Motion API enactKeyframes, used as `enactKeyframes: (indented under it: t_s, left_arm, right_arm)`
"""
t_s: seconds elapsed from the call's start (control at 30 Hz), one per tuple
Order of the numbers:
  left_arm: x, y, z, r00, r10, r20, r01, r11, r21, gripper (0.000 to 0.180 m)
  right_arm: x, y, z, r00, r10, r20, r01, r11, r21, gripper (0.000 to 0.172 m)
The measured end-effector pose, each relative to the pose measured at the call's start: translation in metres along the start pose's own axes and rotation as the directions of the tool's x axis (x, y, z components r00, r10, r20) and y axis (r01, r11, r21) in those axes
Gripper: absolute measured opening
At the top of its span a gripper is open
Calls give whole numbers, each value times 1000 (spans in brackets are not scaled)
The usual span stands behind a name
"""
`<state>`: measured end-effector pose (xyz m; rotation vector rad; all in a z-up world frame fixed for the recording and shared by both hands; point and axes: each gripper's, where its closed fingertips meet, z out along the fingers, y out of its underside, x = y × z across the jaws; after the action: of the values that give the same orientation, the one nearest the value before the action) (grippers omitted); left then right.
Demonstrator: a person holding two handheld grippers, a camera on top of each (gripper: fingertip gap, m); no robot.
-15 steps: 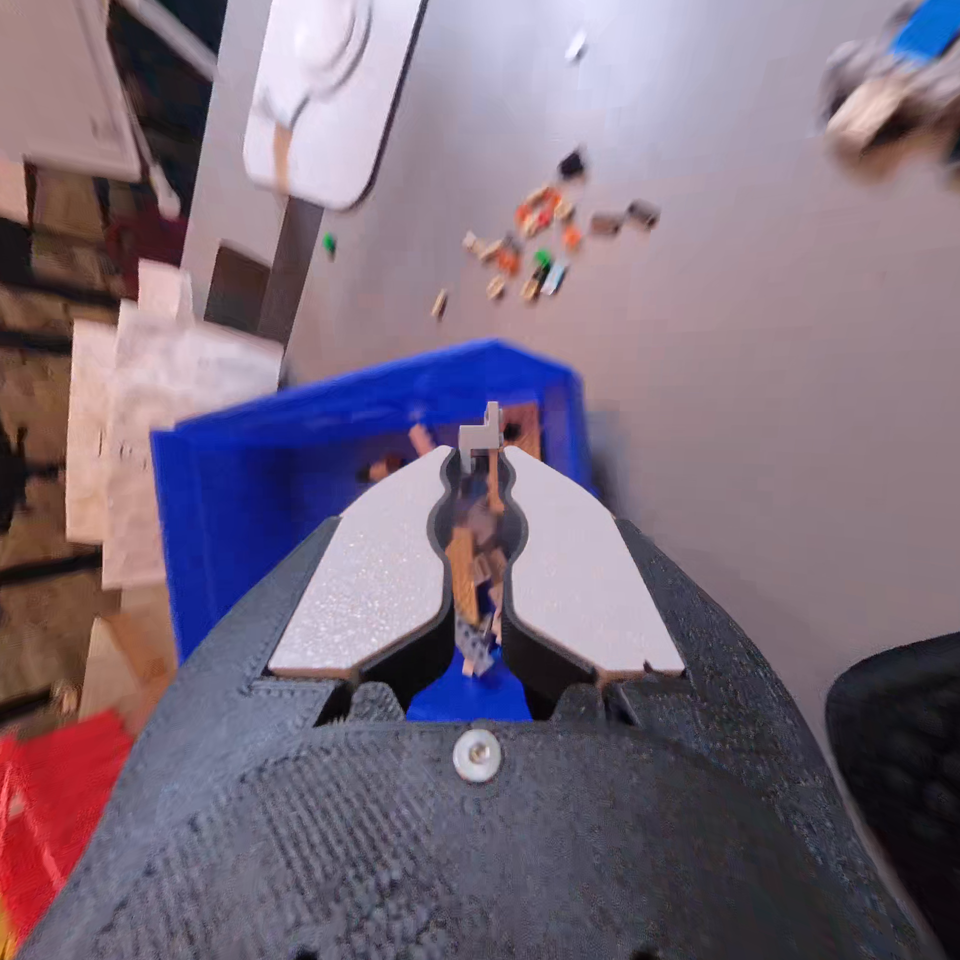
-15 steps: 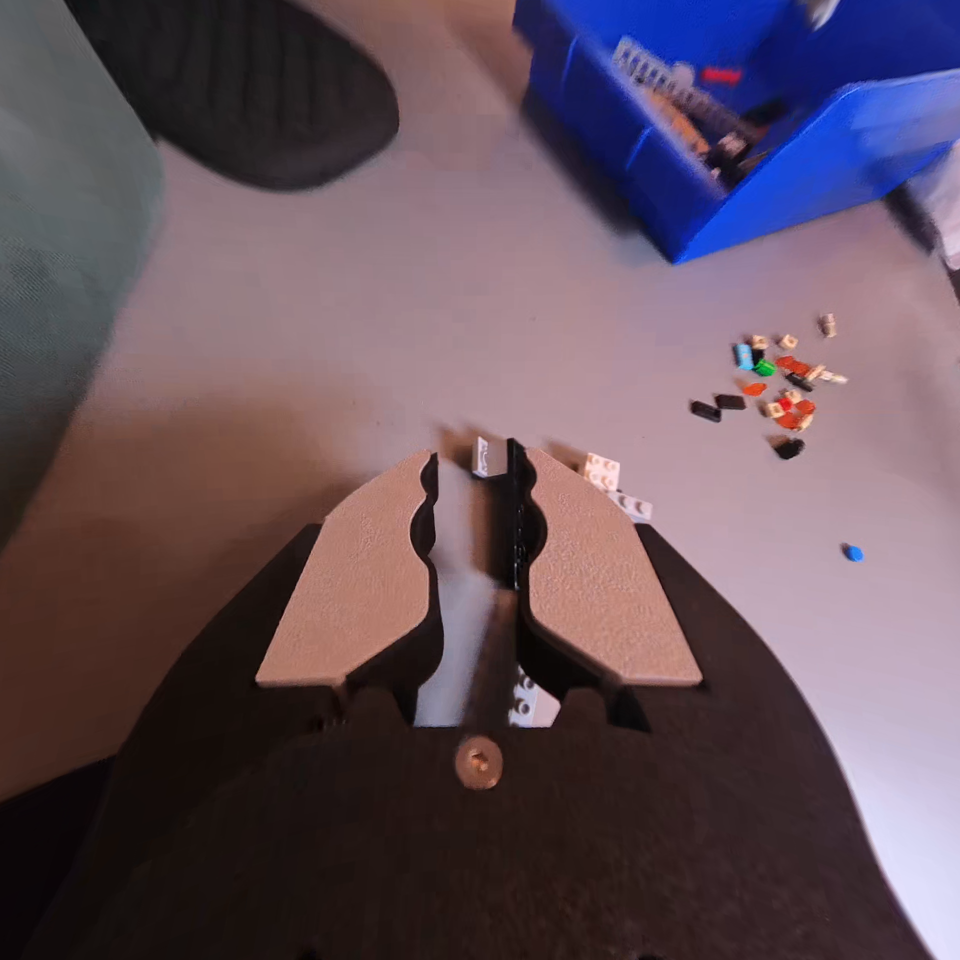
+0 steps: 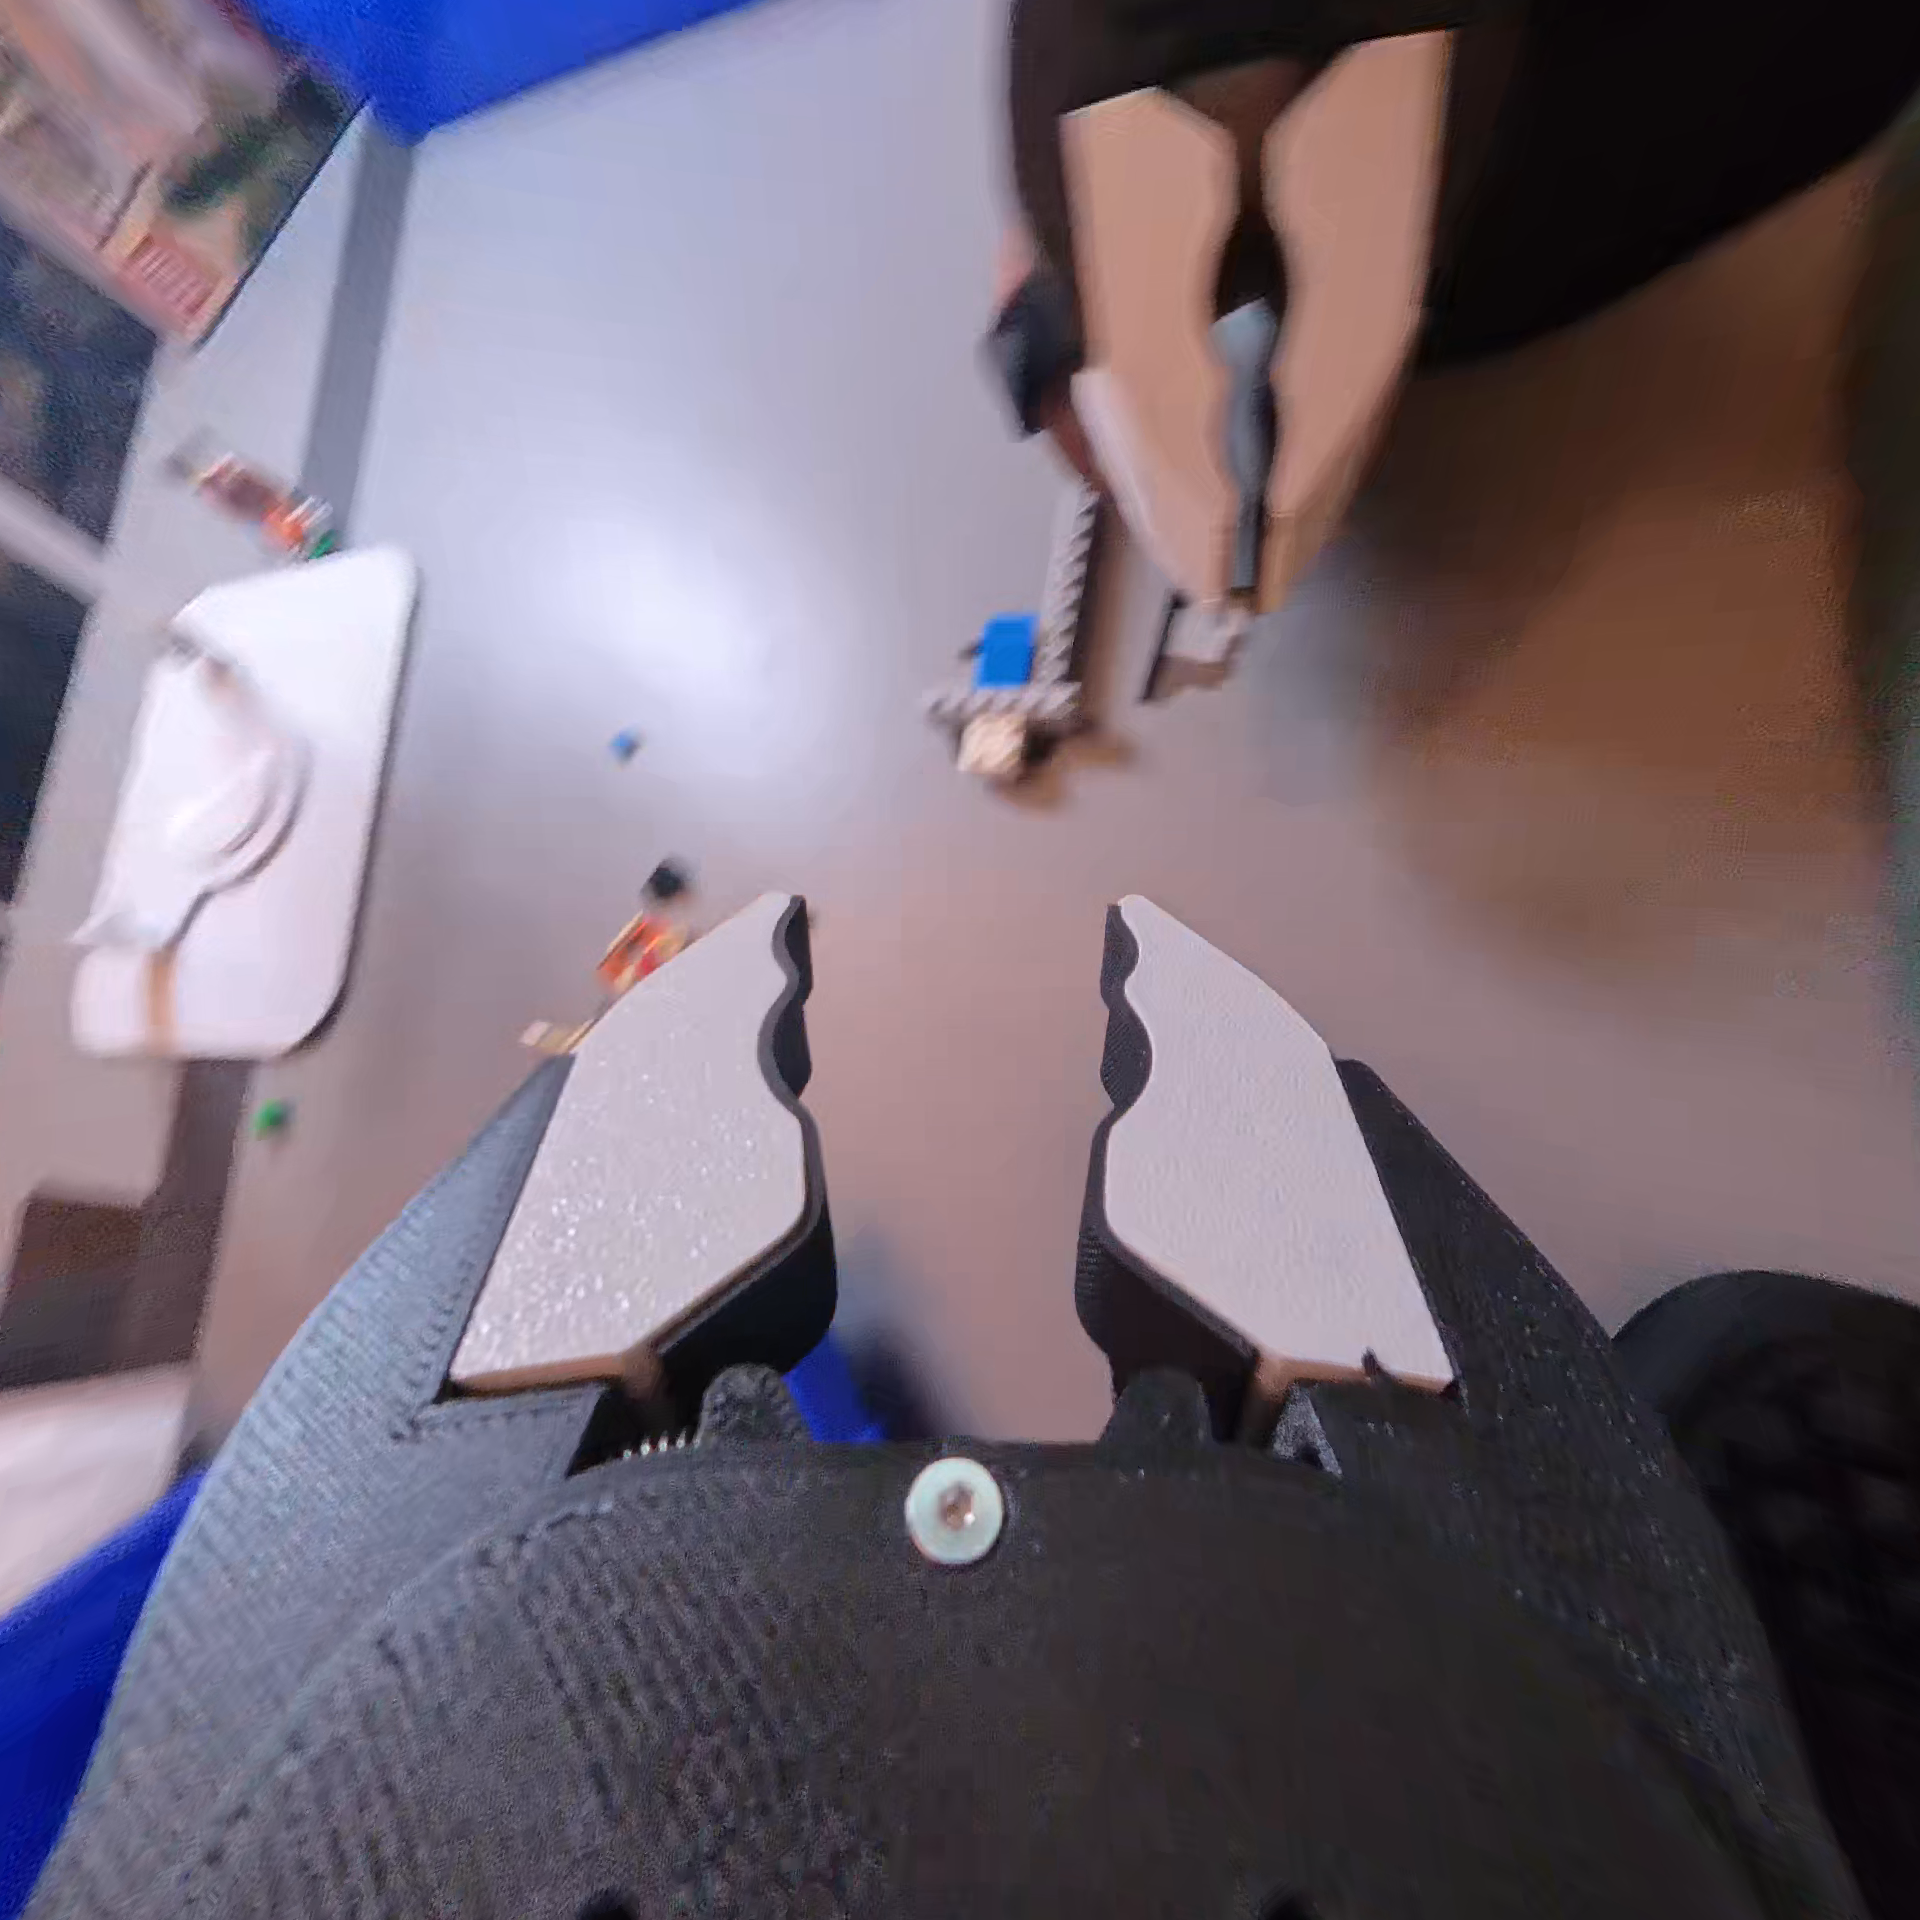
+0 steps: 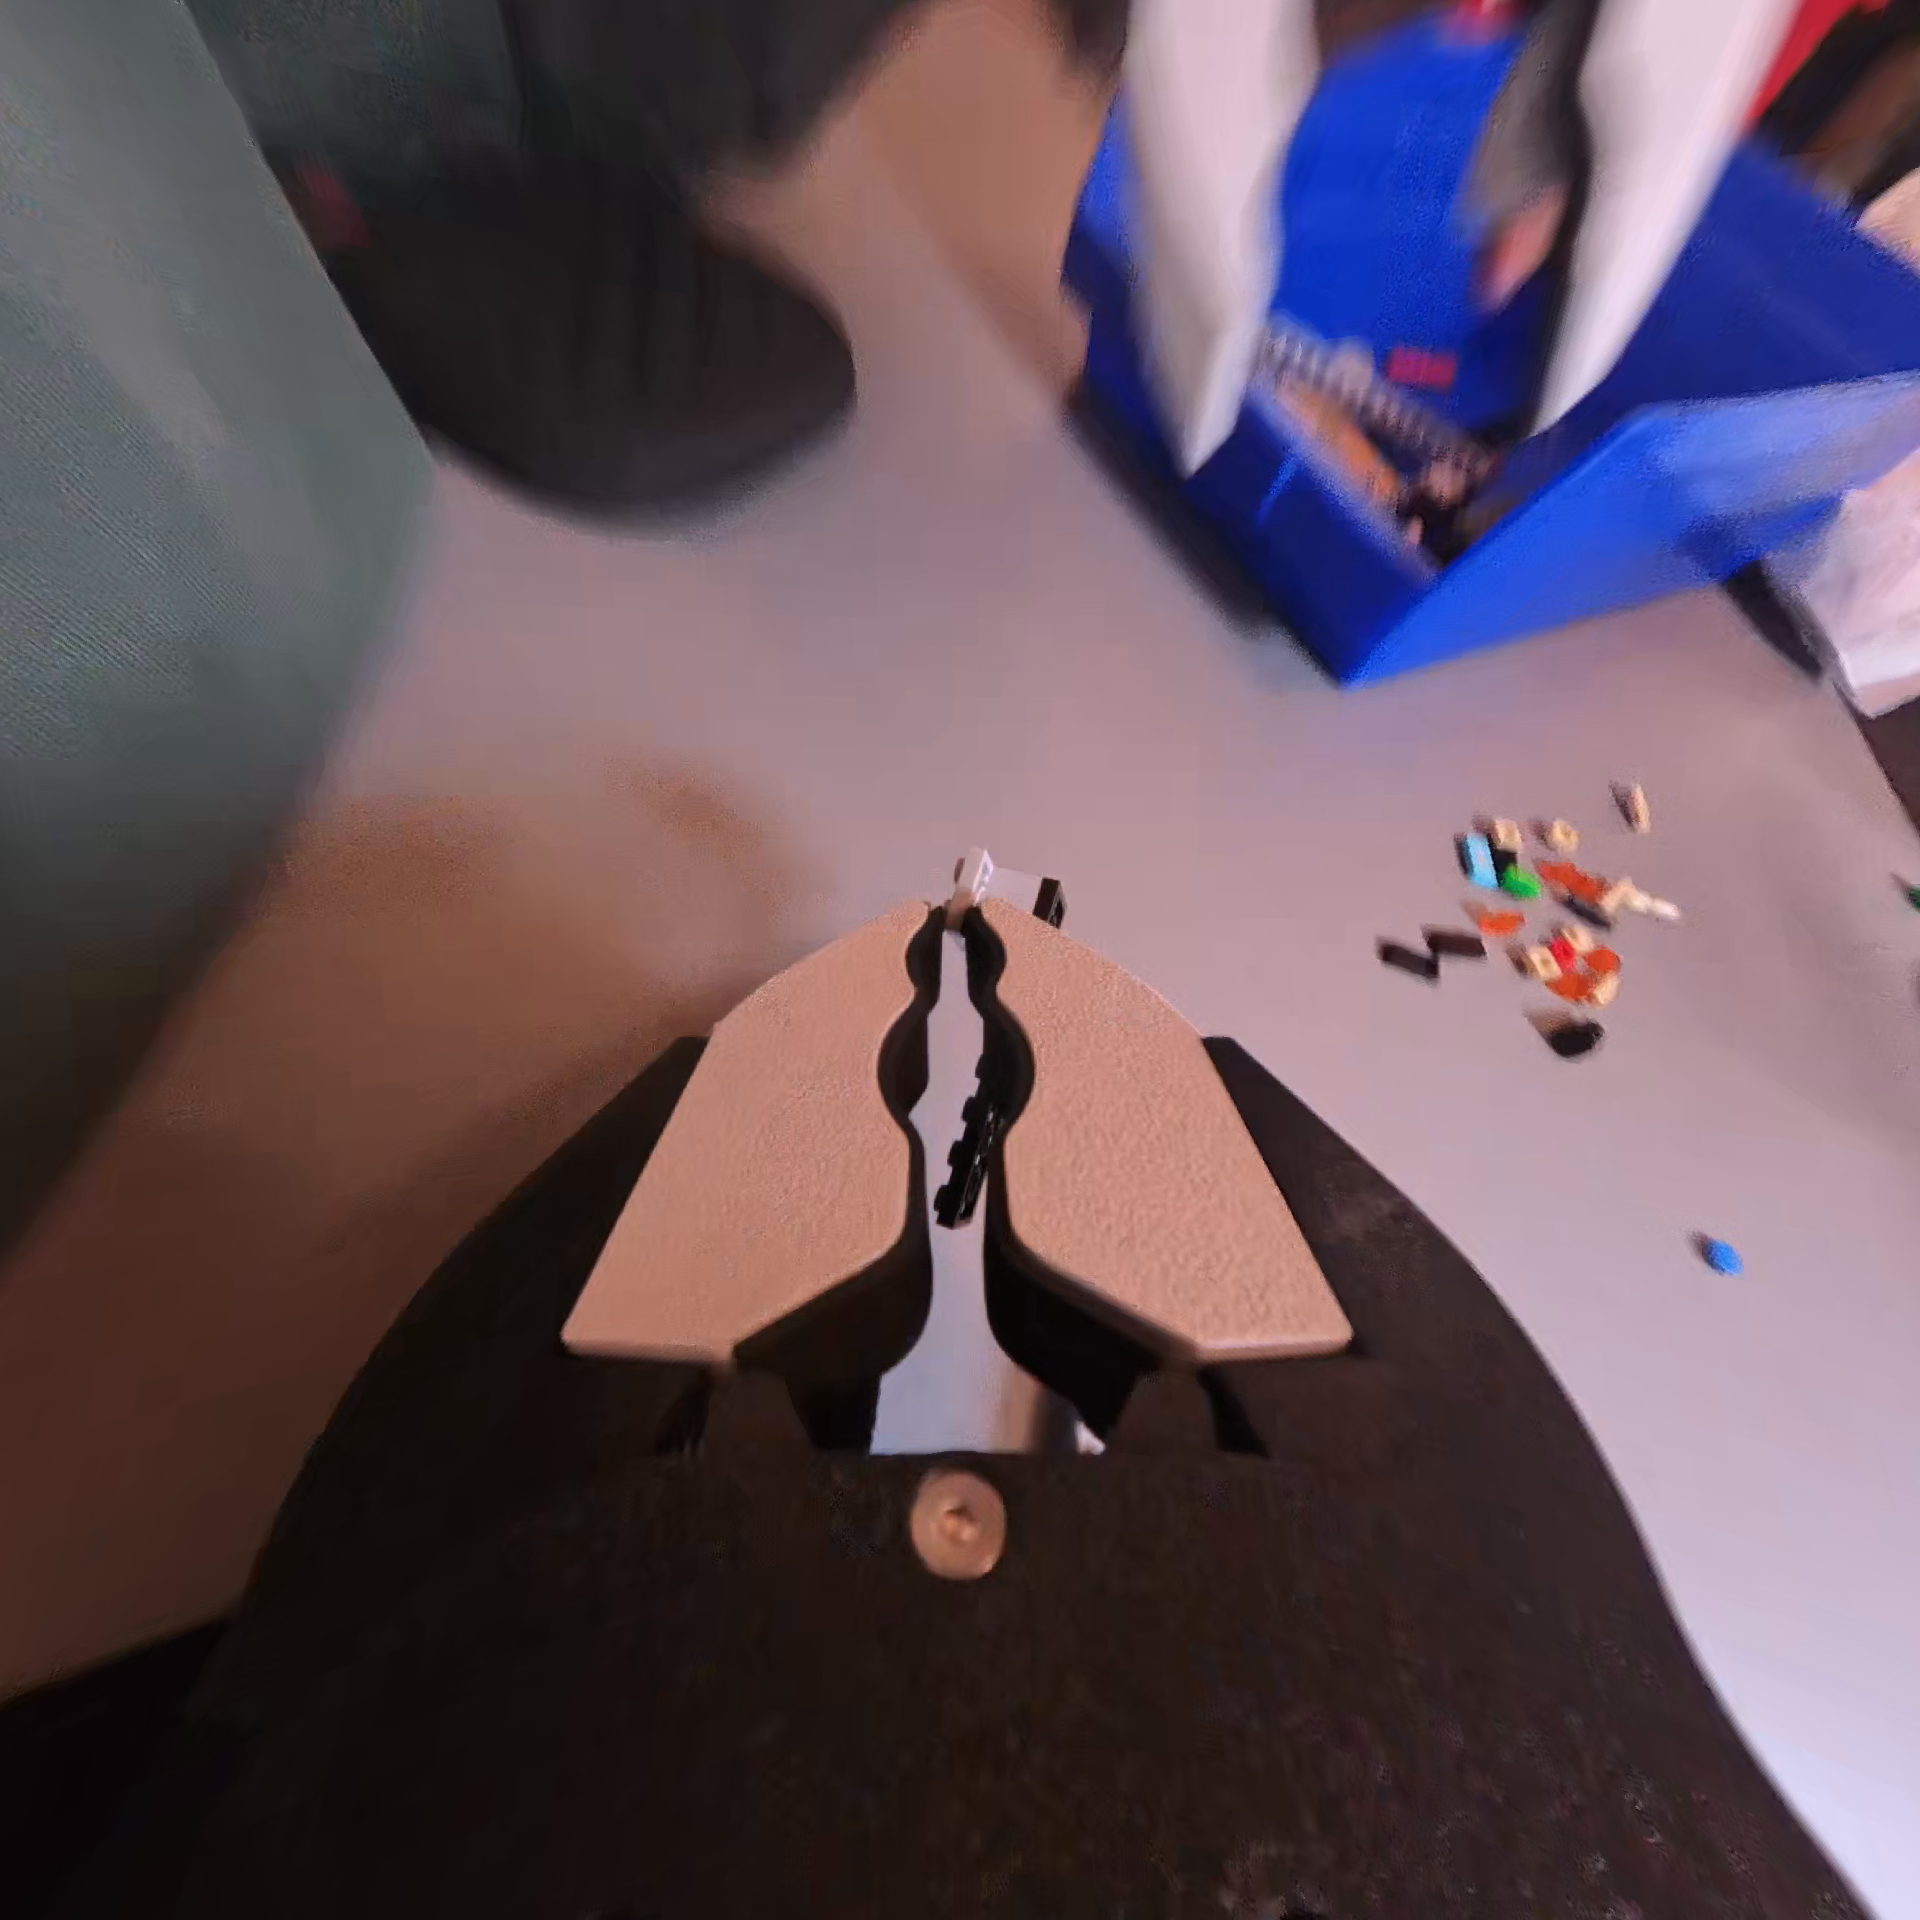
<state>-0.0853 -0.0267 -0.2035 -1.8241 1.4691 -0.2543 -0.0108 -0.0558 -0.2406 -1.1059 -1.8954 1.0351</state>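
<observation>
My right gripper (image 4: 961, 916) is shut on a small brick assembly: a black studded plate (image 4: 971, 1143) runs between the fingers and a white piece (image 4: 977, 878) sticks out past the tips. The left wrist view shows it too, at the upper right (image 3: 1242, 587), with the grey and black piece (image 3: 1205, 636) at its tips just above the table. My left gripper (image 3: 956, 920) is open with nothing between its pads. In the right wrist view it is a blur (image 4: 1387, 416) over the blue bin (image 4: 1662, 540).
A grey brick model with a blue piece (image 3: 1013, 670) lies on the grey table (image 3: 644, 468). Loose small bricks lie in a cluster (image 4: 1548, 914) (image 3: 644, 945), with a lone blue stud (image 4: 1720, 1255). A white tray (image 3: 239, 810) lies at the left and a black chair (image 4: 623, 343) beyond the table. One gripper's finger ends stand about 10 centimetres off the other's. My right tips are about 35 centimetres from the blur (image 4: 1387, 416), my left tips only 25 centimetres.
My left gripper held a grey piece over the blue bin; it has opened, the piece is gone and it has swung towards the table. My right gripper has shut on the black and white piece.
</observation>
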Motion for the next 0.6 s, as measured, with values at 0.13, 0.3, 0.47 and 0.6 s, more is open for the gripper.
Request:
enactKeyframes:
  t_s: [0.13, 0.3, 0.47, 0.6]
  left_arm:
    - [38, -50, 34, 970, -19, -242, 98, 943, 319, 50]
    - [40, -106, 51, 885, -172, -433, 406, 740, 536, 36]
    - [28, -112, 55, 889, -212, -405, 423, 715, 556, 6]
    - [18, -96, 68, 870, -341, -357, 483, 735, 475, 7]
  right_arm:
    - [8, -63, -51, 951, 222, 214, -297, 849, 437, 4]
    - [20, -77, -75, 905, 295, 305, -422, 705, 570, 4]
    - [26, -76, -75, 917, 313, 248, -400, 698, 595, 4]
    - [30, -62, -57, 977, 82, -198, 8, 909, 416, 3]
